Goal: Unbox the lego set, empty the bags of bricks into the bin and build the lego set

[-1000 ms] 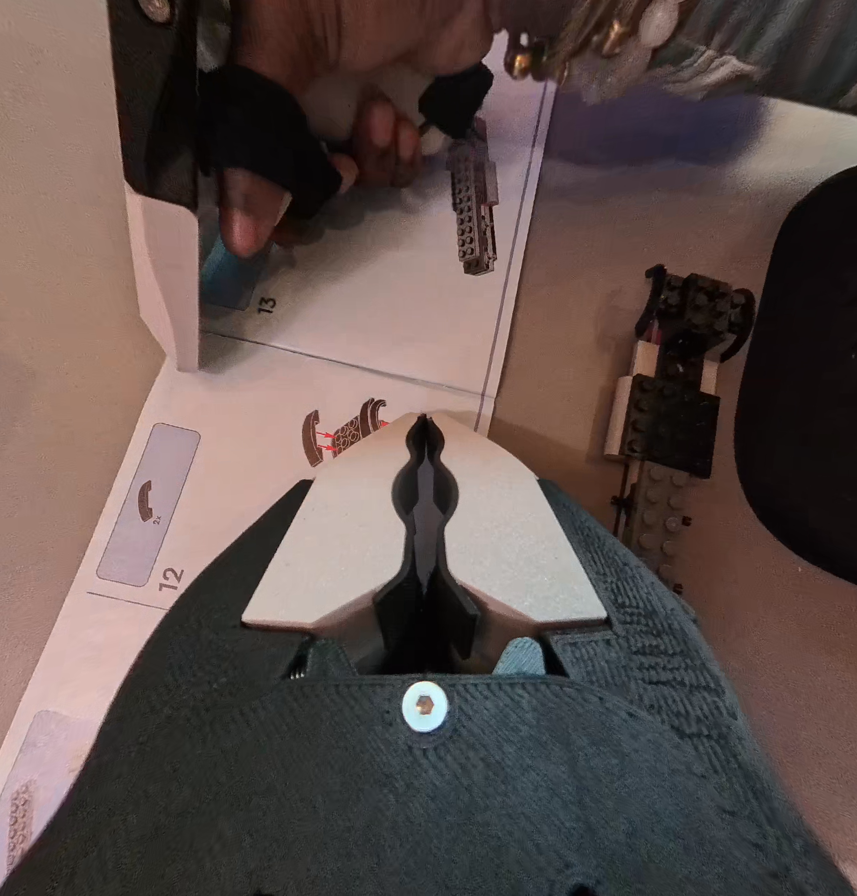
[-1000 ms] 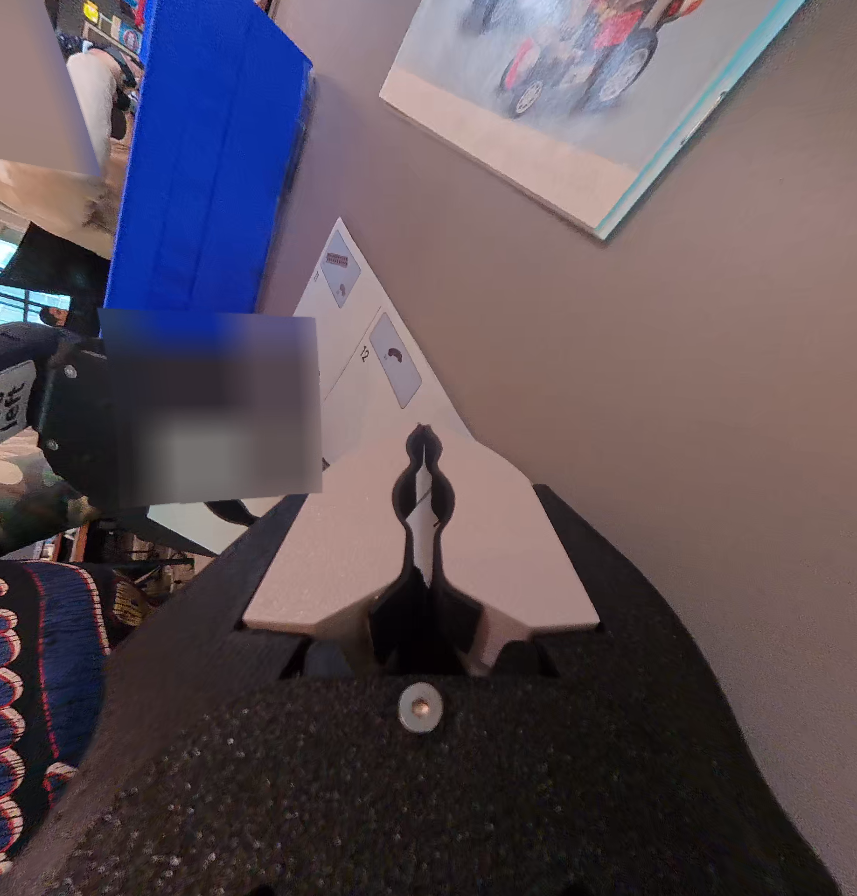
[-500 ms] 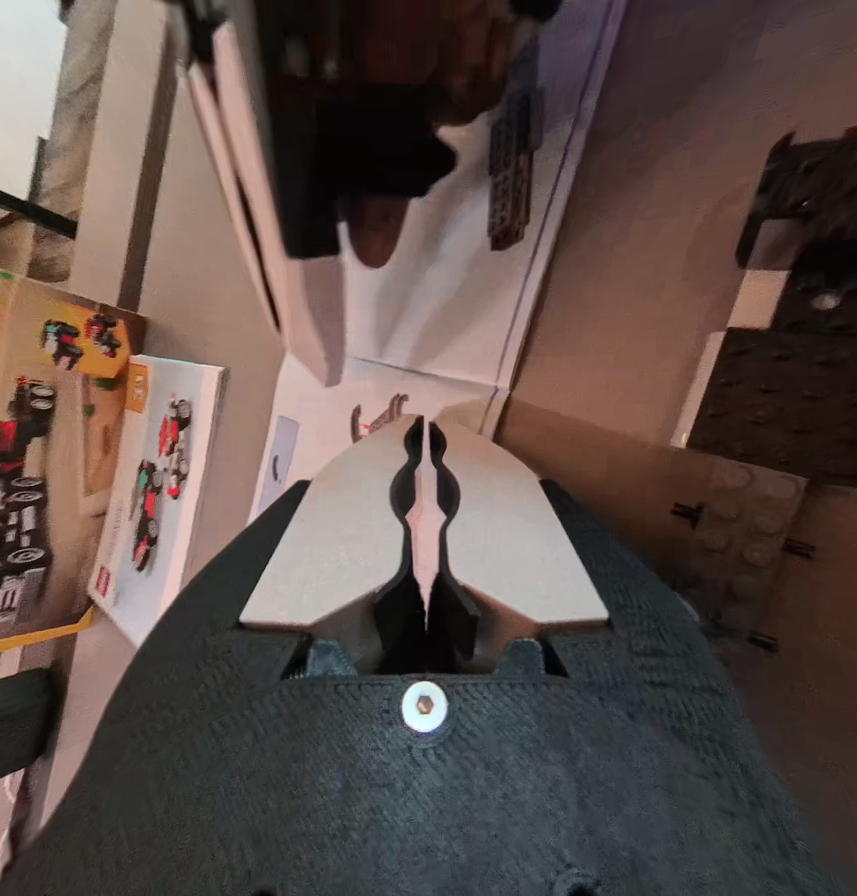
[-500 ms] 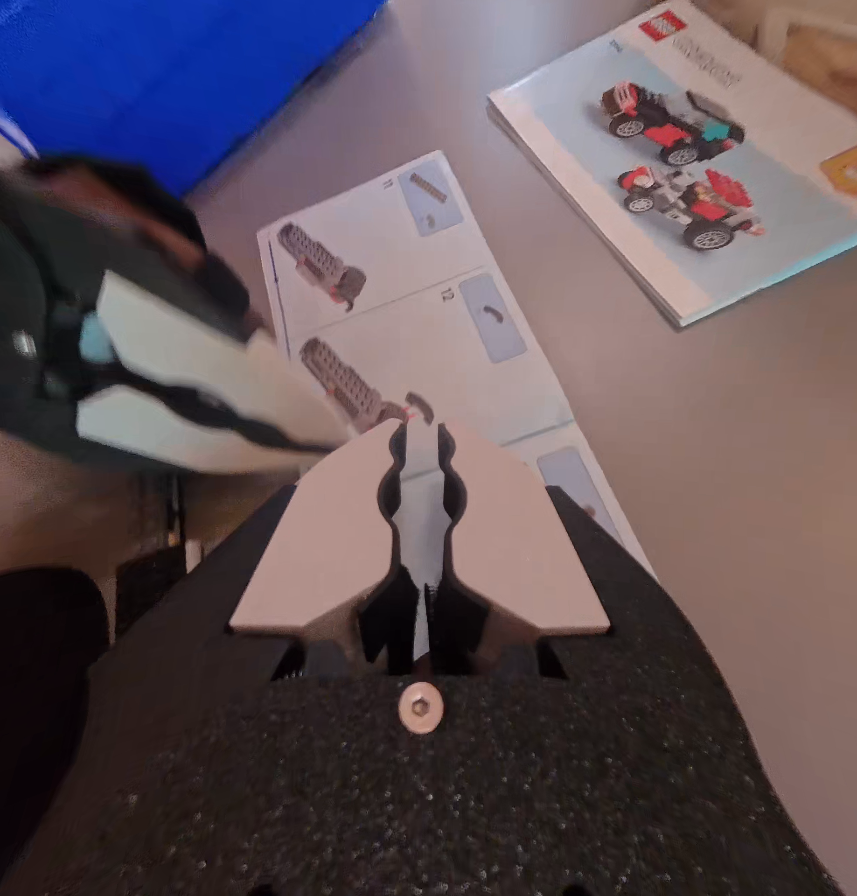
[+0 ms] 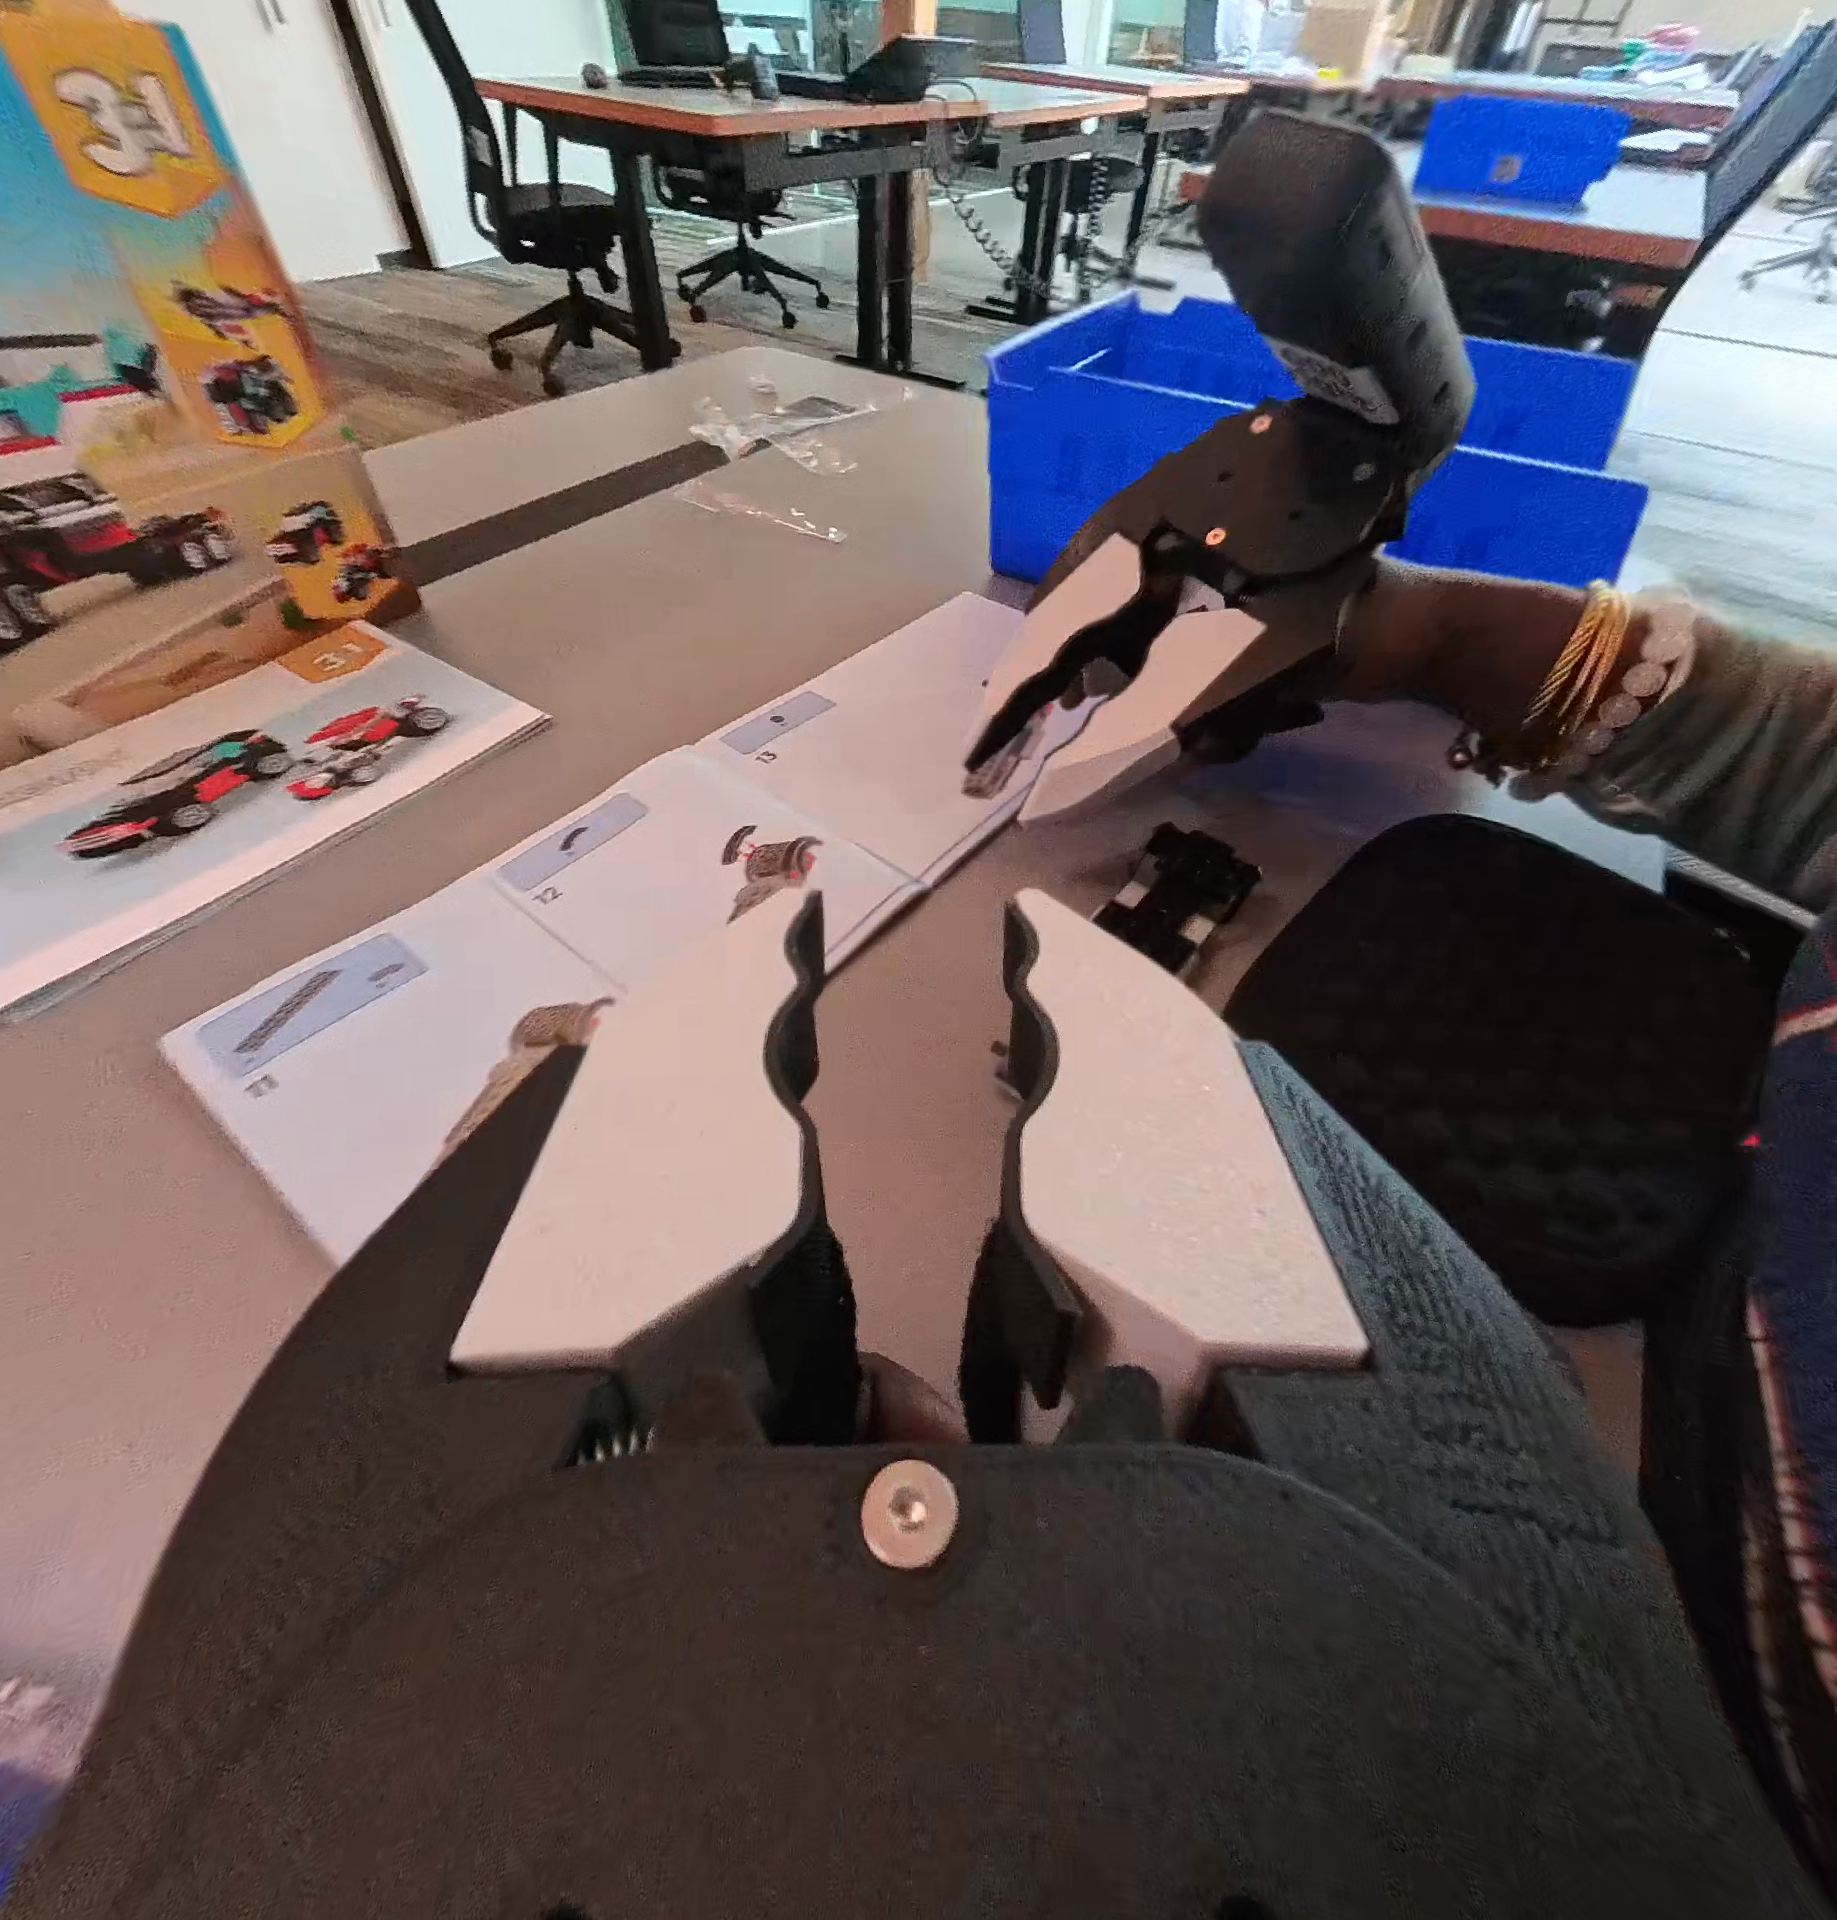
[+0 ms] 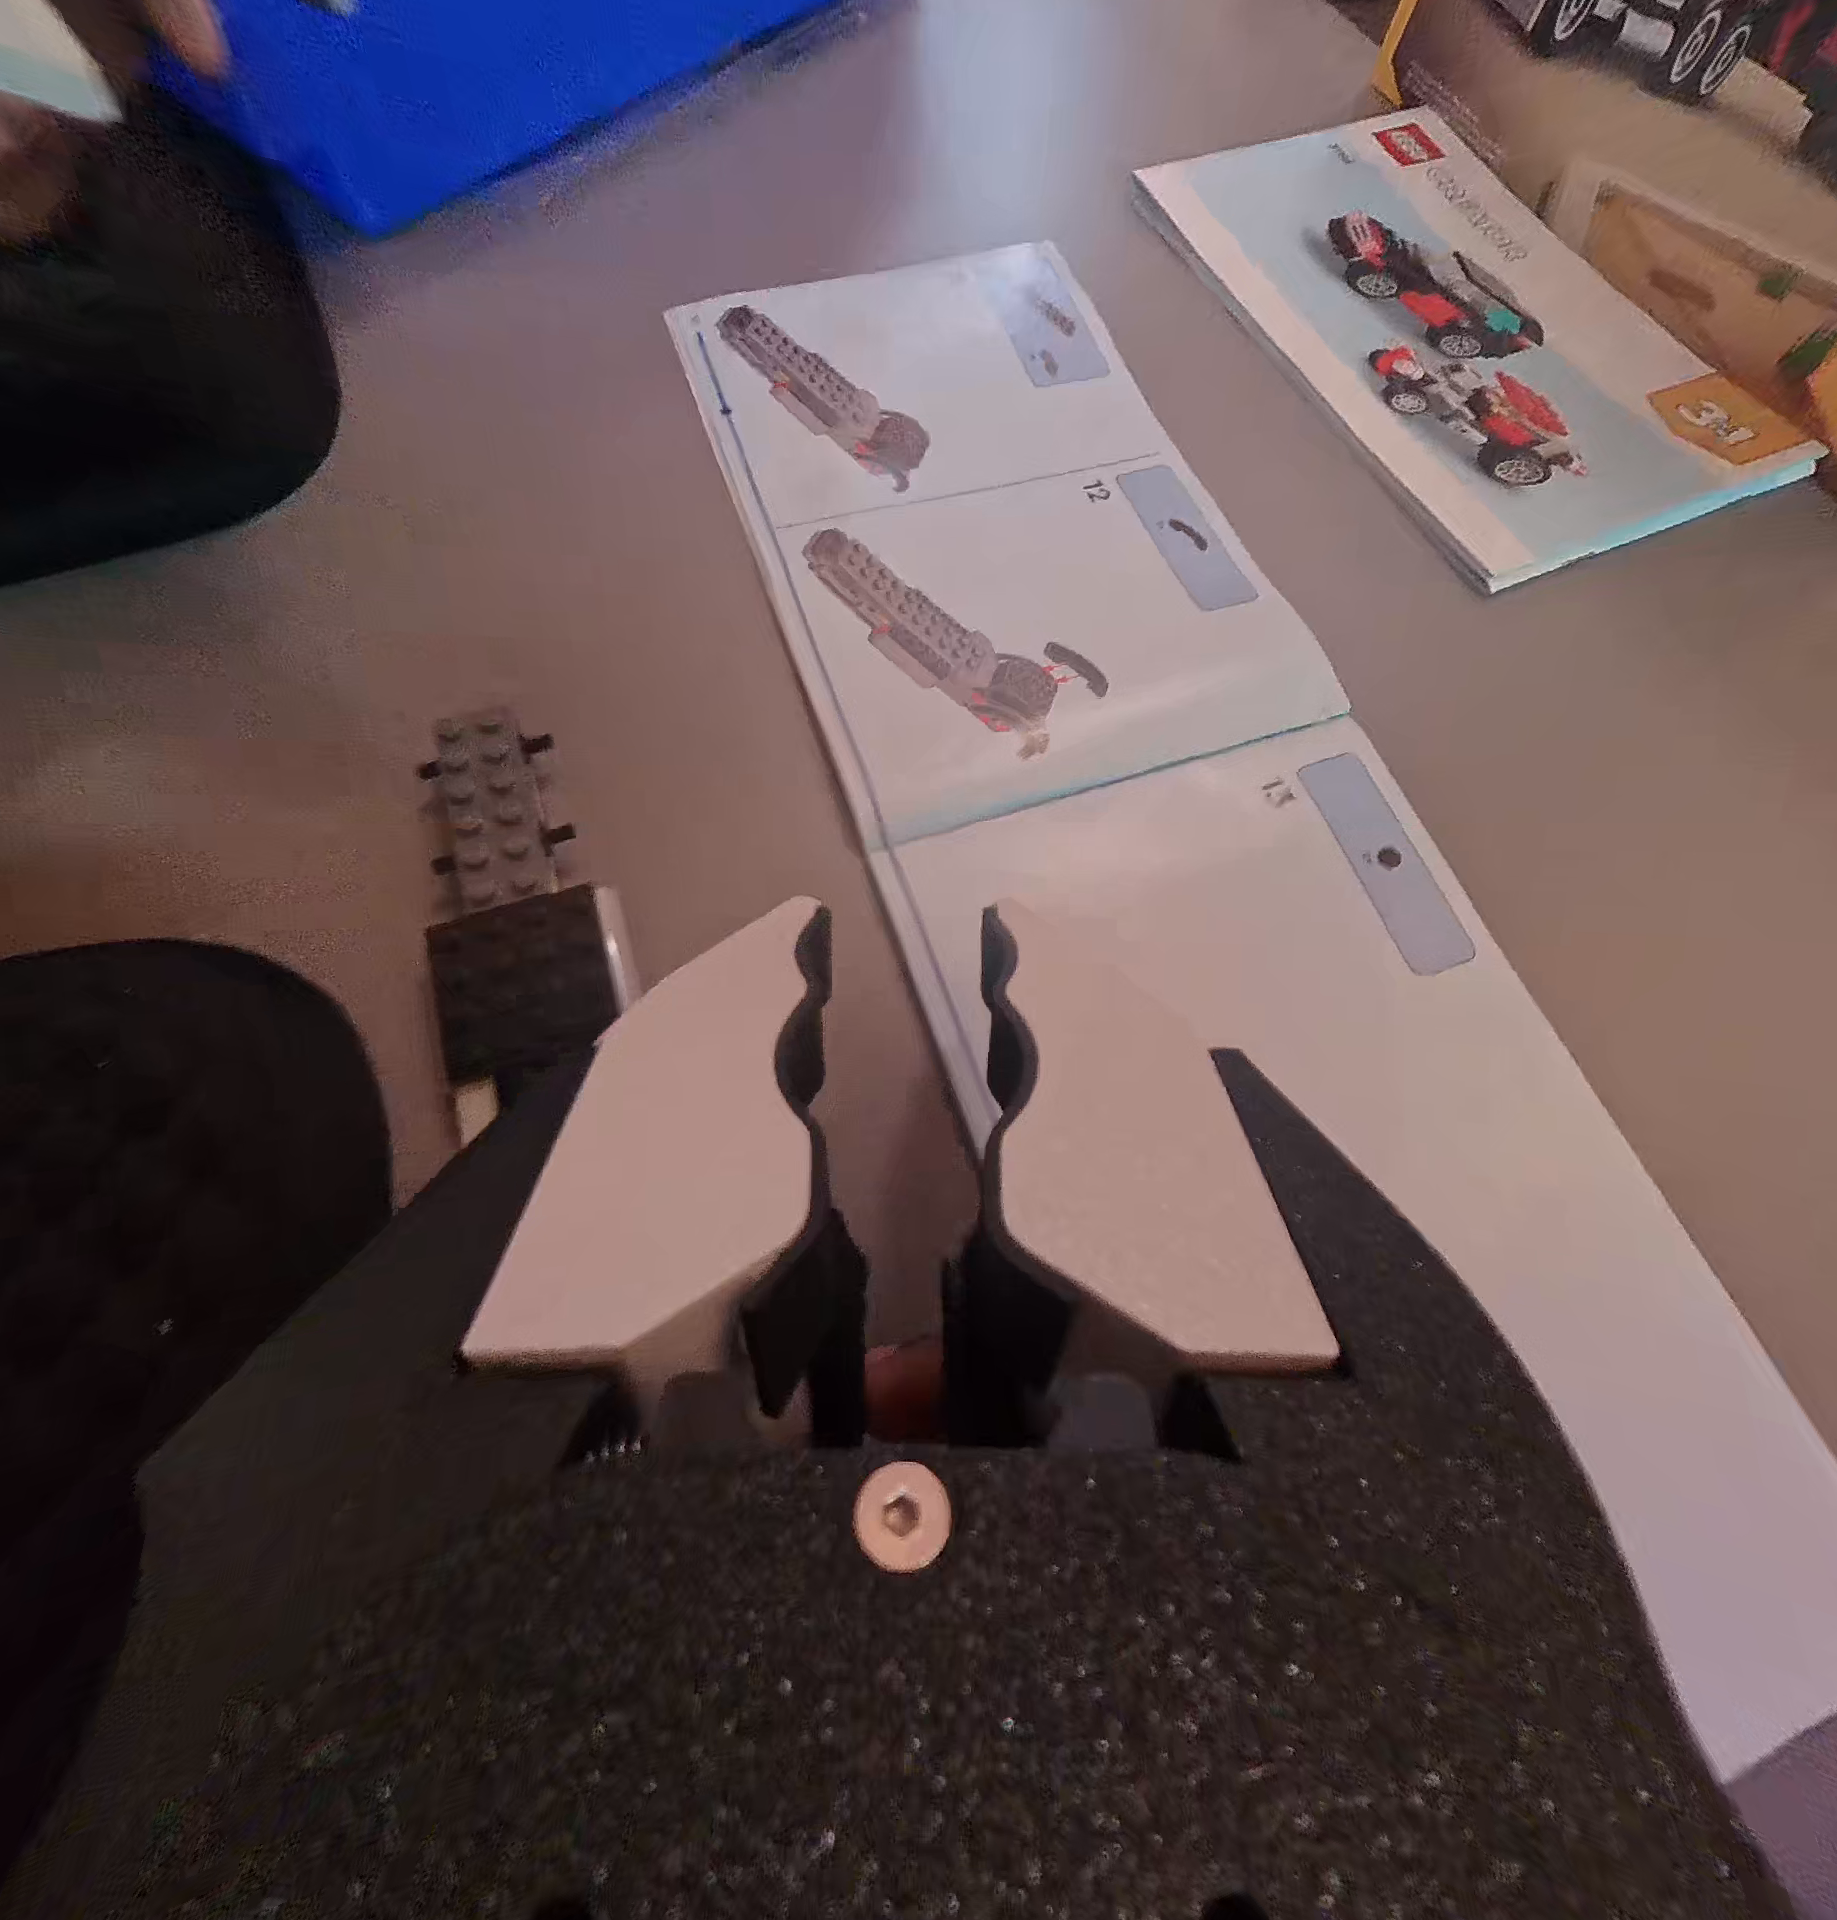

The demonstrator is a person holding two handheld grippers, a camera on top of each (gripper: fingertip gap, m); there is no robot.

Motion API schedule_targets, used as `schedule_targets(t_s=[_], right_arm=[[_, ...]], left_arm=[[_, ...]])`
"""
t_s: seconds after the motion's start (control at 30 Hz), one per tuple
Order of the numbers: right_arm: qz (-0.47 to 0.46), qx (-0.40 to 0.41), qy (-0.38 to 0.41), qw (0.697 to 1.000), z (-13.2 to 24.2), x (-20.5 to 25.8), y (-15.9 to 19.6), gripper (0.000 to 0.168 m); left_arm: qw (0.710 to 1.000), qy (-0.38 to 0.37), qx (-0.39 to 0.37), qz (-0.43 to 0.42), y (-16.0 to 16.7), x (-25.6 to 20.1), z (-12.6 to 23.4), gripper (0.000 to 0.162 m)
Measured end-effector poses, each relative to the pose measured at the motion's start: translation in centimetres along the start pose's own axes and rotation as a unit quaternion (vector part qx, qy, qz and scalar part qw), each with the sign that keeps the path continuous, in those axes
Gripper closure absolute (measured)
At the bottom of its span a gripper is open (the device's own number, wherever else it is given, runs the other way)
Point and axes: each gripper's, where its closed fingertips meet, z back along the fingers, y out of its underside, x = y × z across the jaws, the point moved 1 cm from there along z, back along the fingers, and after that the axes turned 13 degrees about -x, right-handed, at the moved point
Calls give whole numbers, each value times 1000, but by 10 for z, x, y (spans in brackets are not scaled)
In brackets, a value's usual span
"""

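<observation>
My left gripper (image 5: 912, 914) is open and empty, held over the table just right of the open instruction booklet (image 5: 633, 914). My right gripper (image 6: 903, 920) is open and empty above the booklet's left edge (image 6: 997, 582); it also shows in the left wrist view (image 5: 1007, 769), low over the booklet's far page. The partly built lego model (image 6: 498, 831), a grey studded plate joined to black bricks, lies on the table left of the right gripper. It shows in the left wrist view (image 5: 1179, 894) between the two grippers. The blue bin (image 5: 1101, 436) stands behind.
The lego box (image 5: 114, 416) stands at the far left with a closed booklet (image 5: 218, 790) in front of it. Empty clear bags (image 5: 779, 426) lie at the table's far side. A black rounded object (image 5: 1516, 1039) lies right of the model. Office desks and chairs stand beyond. Some 15 centimeters of space lies between my two pairs of fingers.
Both grippers were shut a second ago and are now open. Both have pulled back and risen from the booklet, and the views have swung to take in the table.
</observation>
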Motion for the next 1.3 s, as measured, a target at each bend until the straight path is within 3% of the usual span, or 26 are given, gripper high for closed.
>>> schedule_targets(t_s=[0.3, 0.37, 0.53, 0.67, 0.8, 0.93, 1.13, 1.3], right_arm=[[19, 32, -1, 999, -44, -20, -5, 150], [10, 64, -13, 998, -47, -19, 8, 150], [-8, 40, -30, 999, -41, -13, 9, 153], [-11, 38, -42, 998, -39, -12, 9, 149], [-30, -27, -38, 998, -31, -15, -6, 145], [-57, -87, -36, 994, -18, -19, -18, 144], [-75, -115, -48, 989, -13, -19, -24, 146], [-49, -92, -40, 994, -11, -17, -18, 146]], left_arm=[[989, -147, 4, -23, -36, 48, 93, 129], [980, -187, 50, -36, -35, 62, 119, 129], [934, -300, 192, -33, -25, 110, 196, 129], [901, -318, 292, -32, -18, 140, 230, 129], [894, -293, 338, -31, -21, 166, 237, 130], [904, -262, 338, -18, -9, 197, 216, 139], [847, -218, 485, -5, 32, 276, 215, 138], [810, -178, 558, 35, 67, 303, 215, 138]])
